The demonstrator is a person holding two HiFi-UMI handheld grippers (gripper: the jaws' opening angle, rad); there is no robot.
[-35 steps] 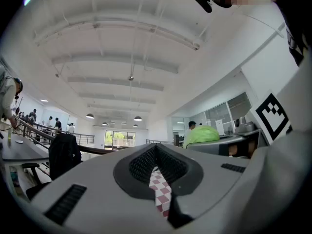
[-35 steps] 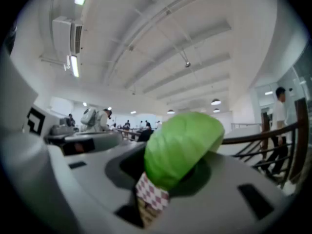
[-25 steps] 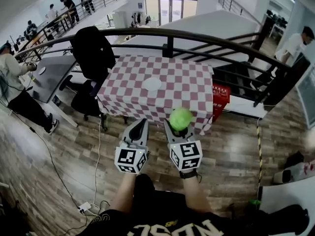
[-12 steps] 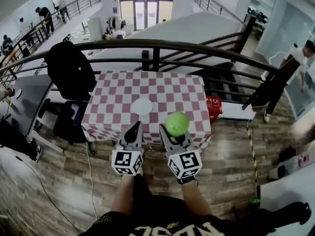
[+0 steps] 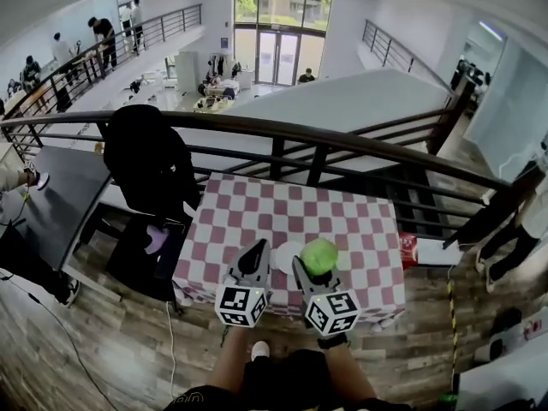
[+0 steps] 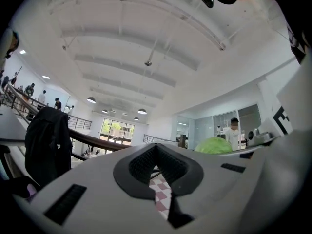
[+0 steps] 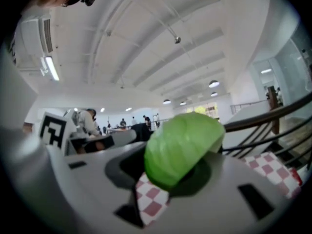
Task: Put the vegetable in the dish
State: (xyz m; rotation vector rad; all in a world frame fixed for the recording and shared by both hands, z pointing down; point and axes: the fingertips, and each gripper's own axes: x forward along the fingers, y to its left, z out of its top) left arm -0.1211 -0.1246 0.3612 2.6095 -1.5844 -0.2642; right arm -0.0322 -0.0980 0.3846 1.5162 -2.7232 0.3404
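Observation:
A green cabbage-like vegetable point(image 5: 318, 255) sits between the jaws of my right gripper point(image 5: 313, 268), which is shut on it. In the right gripper view the vegetable point(image 7: 183, 147) fills the jaw gap above the checked cloth point(image 7: 151, 199). A white dish point(image 5: 283, 255) lies on the red-and-white checked table point(image 5: 257, 217), just left of the vegetable and partly hidden by both grippers. My left gripper point(image 5: 259, 253) hovers beside the dish with its tips together and nothing held. The left gripper view shows its pads point(image 6: 141, 165) meeting, with the vegetable point(image 6: 214, 146) off to the right.
A black railing point(image 5: 282, 135) runs right behind the table. A black chair draped with a jacket point(image 5: 150, 165) stands at the table's left, next to a dark desk point(image 5: 47, 199). A red box point(image 5: 408, 249) sits on the floor at right. People stand in the distance.
The table has come closer. Both grippers have gone from short of its near edge to over the cloth, and the vegetable, still held, is now beside the dish.

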